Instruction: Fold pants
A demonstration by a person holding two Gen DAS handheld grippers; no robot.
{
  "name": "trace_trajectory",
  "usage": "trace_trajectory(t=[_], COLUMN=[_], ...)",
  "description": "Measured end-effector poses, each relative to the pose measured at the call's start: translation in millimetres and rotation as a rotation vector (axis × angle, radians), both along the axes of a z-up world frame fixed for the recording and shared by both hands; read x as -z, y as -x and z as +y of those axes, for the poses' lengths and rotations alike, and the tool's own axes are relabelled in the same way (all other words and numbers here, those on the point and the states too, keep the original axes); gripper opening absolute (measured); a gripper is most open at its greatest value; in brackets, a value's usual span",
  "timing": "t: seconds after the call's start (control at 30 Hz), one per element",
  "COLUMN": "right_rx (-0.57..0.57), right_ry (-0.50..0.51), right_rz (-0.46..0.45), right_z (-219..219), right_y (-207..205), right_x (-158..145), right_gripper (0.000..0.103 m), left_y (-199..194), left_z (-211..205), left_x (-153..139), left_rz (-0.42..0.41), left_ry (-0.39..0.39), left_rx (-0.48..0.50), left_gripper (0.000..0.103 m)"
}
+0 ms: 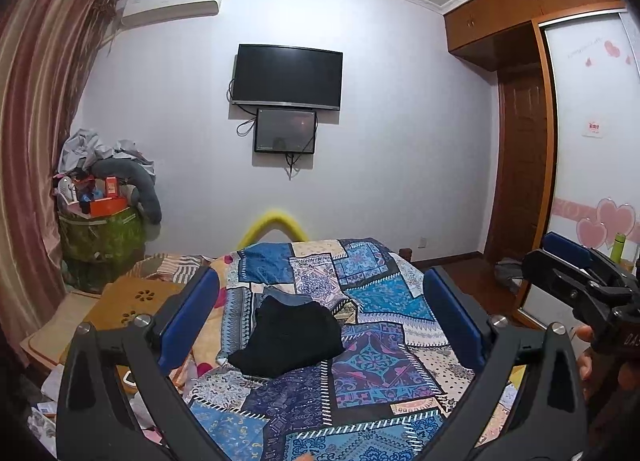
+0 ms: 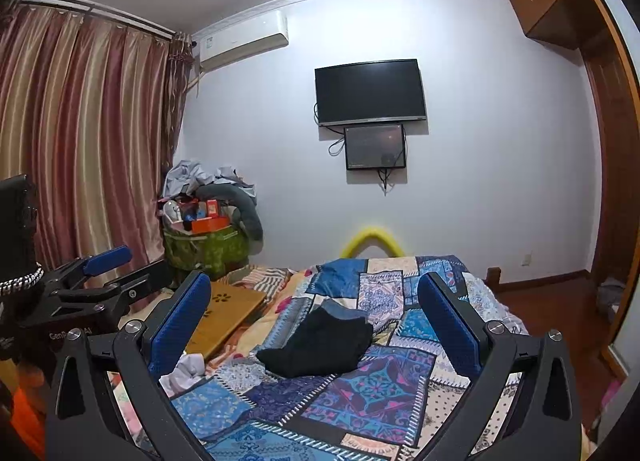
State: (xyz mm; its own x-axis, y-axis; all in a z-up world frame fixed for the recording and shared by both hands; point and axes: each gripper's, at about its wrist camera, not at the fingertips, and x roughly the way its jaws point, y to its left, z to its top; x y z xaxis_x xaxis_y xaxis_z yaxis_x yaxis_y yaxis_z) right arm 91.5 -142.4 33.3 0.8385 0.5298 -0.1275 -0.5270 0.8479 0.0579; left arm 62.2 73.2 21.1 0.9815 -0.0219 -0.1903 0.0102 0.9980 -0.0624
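Both grippers' jaws gape wide and empty above the bedspread, black folded pants lying beyond, between them.

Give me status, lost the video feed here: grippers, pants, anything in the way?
Left gripper and right gripper open, empty, above the bed. Black pants bundled on the patchwork quilt. Nothing in the way.

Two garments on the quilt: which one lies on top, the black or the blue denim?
The black folded pants lie on top; only a strip of the blue denim garment shows behind their far edge. Both claws are open, touching neither.
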Motion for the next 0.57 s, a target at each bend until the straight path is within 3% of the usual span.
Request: trace_trajectory(t=[0.57], right_rx=[0.001], right_ry=[0.0], right_rz=[0.009], right_z=[0.6], right_y=[-1.0], right_x=[-0.6], right_gripper=[0.103], left_y=[-3.3], left_z=[-5.2], left_x=[3.0], left_rz=[0.007], left_ry=[-0.006], left_rx=[0.01], left_gripper=[0.103])
